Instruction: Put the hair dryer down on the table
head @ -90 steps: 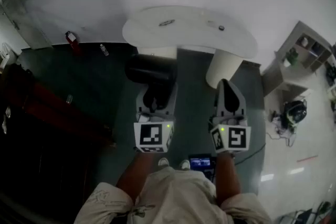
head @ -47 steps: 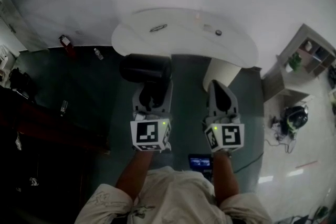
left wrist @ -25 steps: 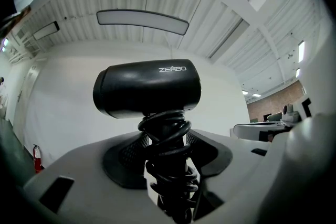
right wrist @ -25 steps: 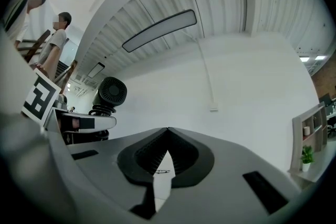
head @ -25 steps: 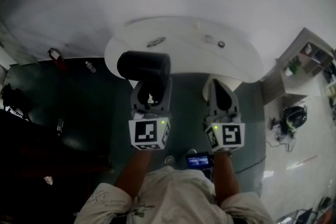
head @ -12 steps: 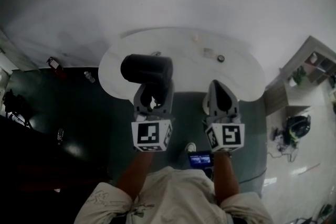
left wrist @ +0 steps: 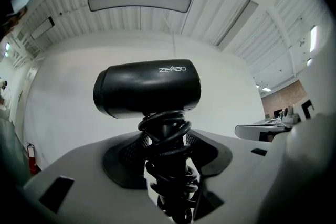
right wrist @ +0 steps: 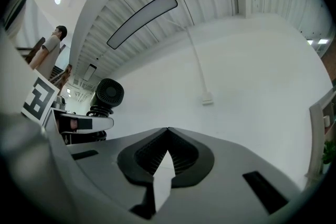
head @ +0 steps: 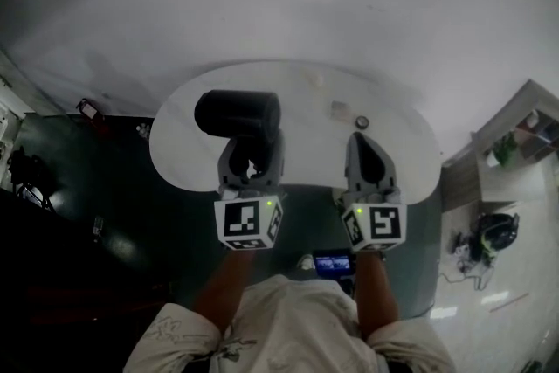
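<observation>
A black hair dryer (head: 238, 113) stands upright in my left gripper (head: 251, 157), its barrel over the left part of the white oval table (head: 297, 92). In the left gripper view the barrel (left wrist: 147, 89) lies crosswise above the jaws. The left gripper (left wrist: 167, 136) is shut on the handle, which has a black cord (left wrist: 167, 165) coiled round it. My right gripper (head: 365, 155) hangs beside it over the table's near edge, shut with nothing in it. Its tips meet in the right gripper view (right wrist: 168, 131), where the hair dryer (right wrist: 107, 94) shows at the left.
On the table lie a small pale flat thing (head: 341, 109) and a small dark ring-like thing (head: 362, 121). A white wall rises behind the table. A shelf unit (head: 524, 127) stands at the right, and a red extinguisher (head: 87, 109) at the left. People (right wrist: 50, 52) stand far left.
The table has come nearer under both grippers. The hair dryer, earlier over the dark floor in front of it, now hangs over the tabletop. Both grippers keep their grip state.
</observation>
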A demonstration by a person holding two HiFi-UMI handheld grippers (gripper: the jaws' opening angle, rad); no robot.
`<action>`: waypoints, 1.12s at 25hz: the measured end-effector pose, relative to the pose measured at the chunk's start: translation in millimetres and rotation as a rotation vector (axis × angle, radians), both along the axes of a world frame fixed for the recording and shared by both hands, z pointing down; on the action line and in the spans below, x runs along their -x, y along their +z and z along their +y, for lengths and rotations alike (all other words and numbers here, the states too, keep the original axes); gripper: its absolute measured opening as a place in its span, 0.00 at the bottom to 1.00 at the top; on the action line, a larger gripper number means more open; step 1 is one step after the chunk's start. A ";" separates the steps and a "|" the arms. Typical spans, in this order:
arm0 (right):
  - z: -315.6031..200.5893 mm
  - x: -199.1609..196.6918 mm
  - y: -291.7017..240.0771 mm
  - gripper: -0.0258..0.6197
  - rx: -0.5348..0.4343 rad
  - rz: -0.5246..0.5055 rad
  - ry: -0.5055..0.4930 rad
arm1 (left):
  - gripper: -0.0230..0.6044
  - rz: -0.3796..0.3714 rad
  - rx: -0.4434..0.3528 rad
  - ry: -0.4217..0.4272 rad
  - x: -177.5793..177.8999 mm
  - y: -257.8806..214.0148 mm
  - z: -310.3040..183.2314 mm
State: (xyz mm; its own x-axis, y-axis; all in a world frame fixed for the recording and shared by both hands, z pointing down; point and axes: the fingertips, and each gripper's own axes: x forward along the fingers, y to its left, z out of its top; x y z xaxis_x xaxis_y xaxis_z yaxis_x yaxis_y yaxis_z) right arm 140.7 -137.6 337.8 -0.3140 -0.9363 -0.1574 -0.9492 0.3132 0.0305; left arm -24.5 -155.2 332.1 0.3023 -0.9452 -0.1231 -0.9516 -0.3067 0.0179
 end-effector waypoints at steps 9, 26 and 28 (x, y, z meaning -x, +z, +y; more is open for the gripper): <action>-52.3 -24.3 1.5 0.04 0.008 -0.019 -0.037 | 0.39 -0.012 0.016 -0.045 -19.3 2.8 -47.7; -166.4 10.9 0.2 0.04 -0.001 0.029 -0.012 | 0.39 -0.006 0.011 -0.006 11.0 10.2 -164.8; -181.1 21.3 -3.5 0.04 -0.010 0.043 -0.001 | 0.39 -0.007 0.009 0.002 19.2 9.6 -181.1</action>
